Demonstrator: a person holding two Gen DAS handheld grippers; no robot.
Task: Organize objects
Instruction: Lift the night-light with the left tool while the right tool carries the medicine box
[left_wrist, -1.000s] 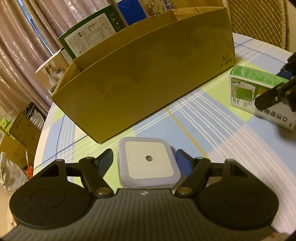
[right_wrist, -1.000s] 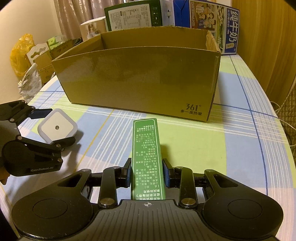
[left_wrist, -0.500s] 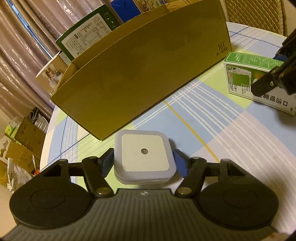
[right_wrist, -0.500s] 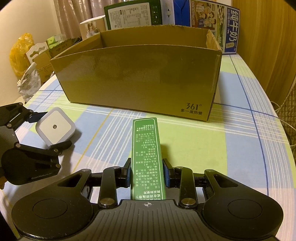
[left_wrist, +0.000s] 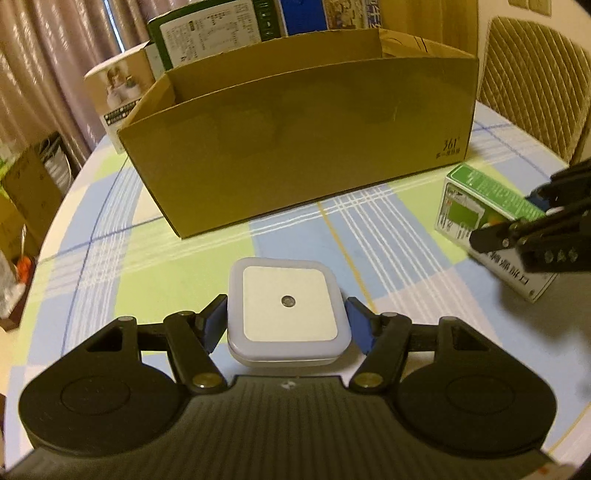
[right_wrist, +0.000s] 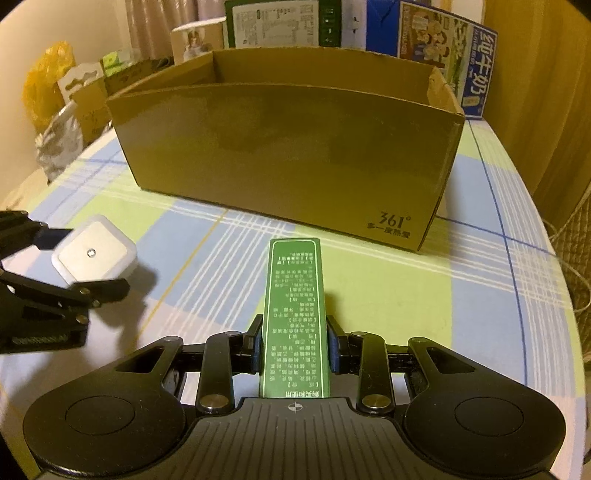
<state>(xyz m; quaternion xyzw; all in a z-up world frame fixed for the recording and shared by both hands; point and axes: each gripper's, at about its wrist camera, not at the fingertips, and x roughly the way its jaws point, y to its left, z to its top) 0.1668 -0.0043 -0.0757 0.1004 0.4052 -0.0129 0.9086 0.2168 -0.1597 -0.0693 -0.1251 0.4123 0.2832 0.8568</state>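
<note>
A white square plug-in light (left_wrist: 289, 302) sits between the blue pads of my left gripper (left_wrist: 285, 315), which is shut on it and holds it slightly above the checked tablecloth. The right wrist view shows the same light (right_wrist: 94, 253) at the left with a shadow under it. My right gripper (right_wrist: 294, 347) is shut on a long green box (right_wrist: 293, 314), whose far end points at the cardboard box (right_wrist: 288, 155). In the left wrist view the green box (left_wrist: 480, 206) is at the right. The open brown cardboard box (left_wrist: 295, 147) stands straight ahead of both grippers.
Behind the cardboard box stand a green-and-white carton (left_wrist: 210, 33), a blue milk carton (right_wrist: 443, 48) and a white box (left_wrist: 118, 92). A woven chair back (left_wrist: 532, 74) is at the far right. Bags and boxes (right_wrist: 62, 110) lie beyond the table's left edge.
My left gripper closed onto the white light, raised it a little and swung round to face the cardboard box squarely. The right gripper kept its hold on the green box, barely moving.
</note>
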